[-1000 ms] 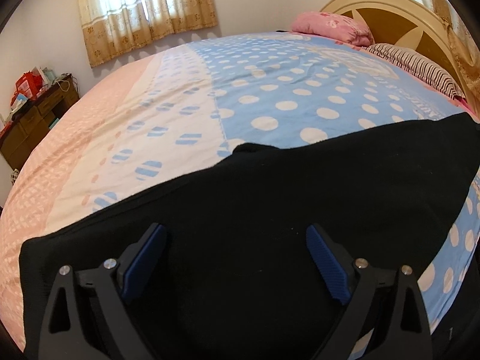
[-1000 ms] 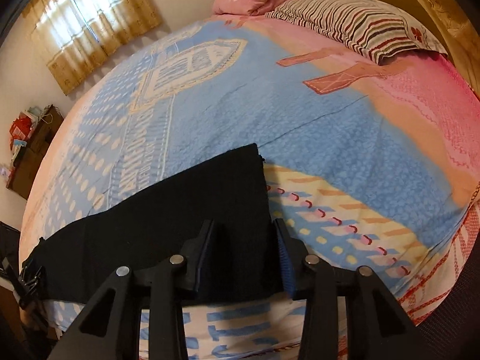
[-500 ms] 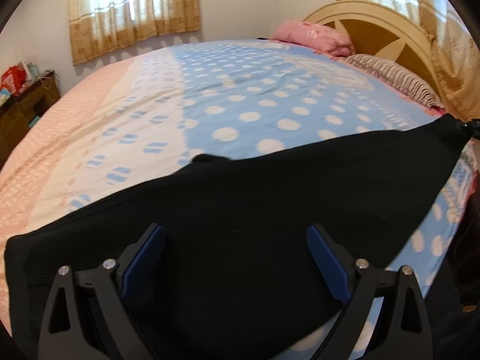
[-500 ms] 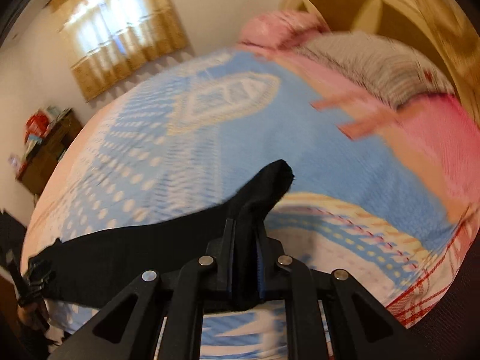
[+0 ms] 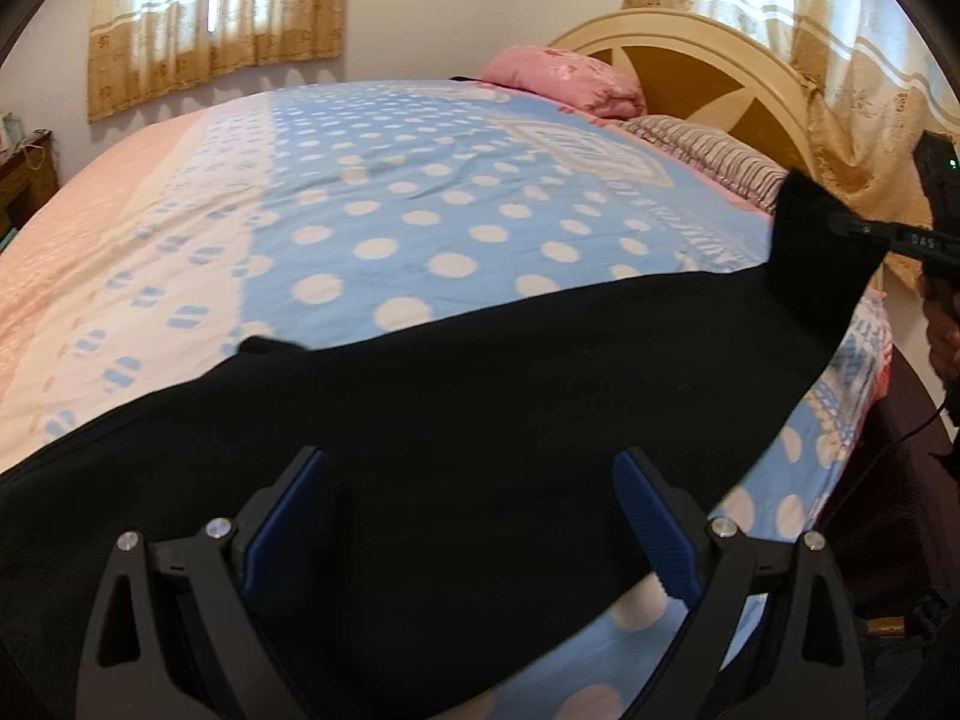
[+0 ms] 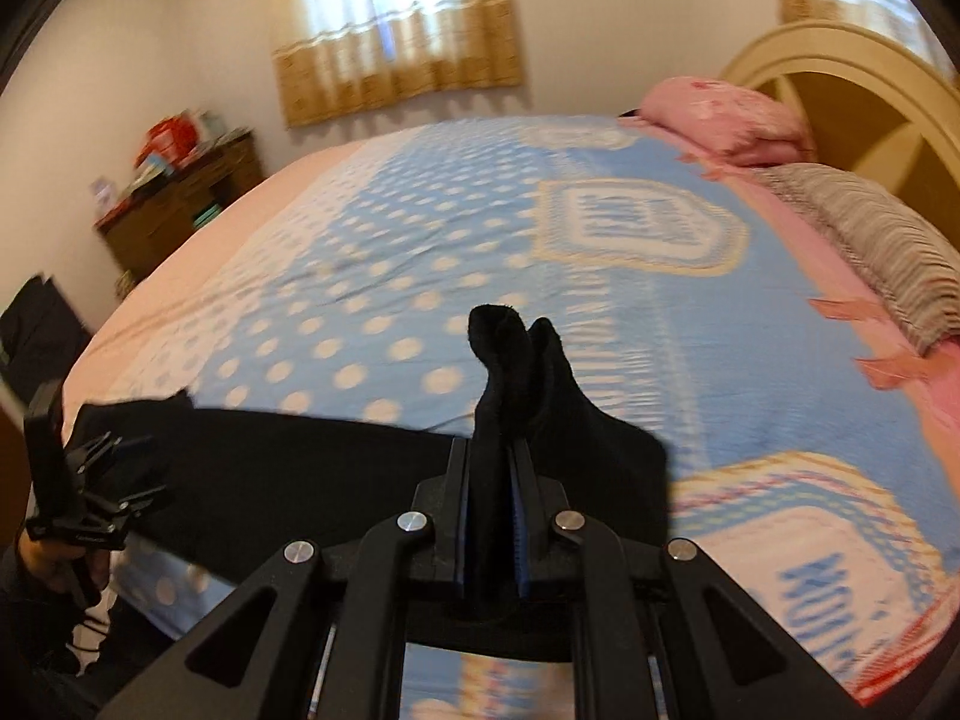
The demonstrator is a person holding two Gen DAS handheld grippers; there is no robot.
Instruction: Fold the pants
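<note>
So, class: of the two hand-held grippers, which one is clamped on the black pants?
The right hand-held gripper: its blue pads pinch a bunch of the black pants. The left hand-held gripper gapes wide.

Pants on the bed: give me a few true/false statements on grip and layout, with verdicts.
1. The right gripper is shut on the pants. True: black cloth is bunched between its pads.
2. The left gripper is clamped on the pants. False: its jaws stand wide apart over the cloth, with no pad pressing on it.
3. The pants are light grey. False: they are black.
4. The end of the pants at the right gripper is lifted off the bed. True: in the left wrist view that end stands up above the bedspread.
5. A pink pillow lies by the headboard. True.
6. The pants are already folded into a neat square. False: they stretch long across the bed.
</note>
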